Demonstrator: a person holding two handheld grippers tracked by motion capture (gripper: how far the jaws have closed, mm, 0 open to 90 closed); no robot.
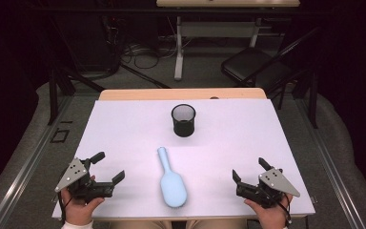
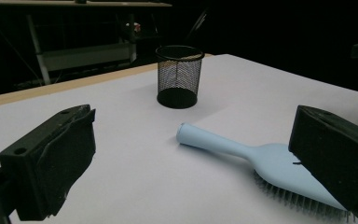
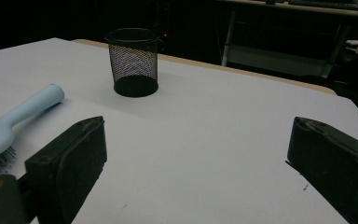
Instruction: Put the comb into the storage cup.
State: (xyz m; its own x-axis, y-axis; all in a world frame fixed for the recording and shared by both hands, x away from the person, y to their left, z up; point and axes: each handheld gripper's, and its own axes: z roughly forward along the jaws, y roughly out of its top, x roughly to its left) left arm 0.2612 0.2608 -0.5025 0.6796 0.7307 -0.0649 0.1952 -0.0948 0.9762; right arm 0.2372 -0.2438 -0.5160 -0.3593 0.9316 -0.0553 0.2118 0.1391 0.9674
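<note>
A light-blue hairbrush lay bristles-down on the white desk, between the left gripper and right gripper, both wide and empty.

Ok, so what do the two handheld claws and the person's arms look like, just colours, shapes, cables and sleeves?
Both are black two-jaw tools. The left claw and right claw each carry a grey three-cornered plate on top, dotted with small holes. The jaws are blocky, with dark, worn-looking pads. A thin black cable trails by the right hand. At the left hand a white cuff shows.
</note>
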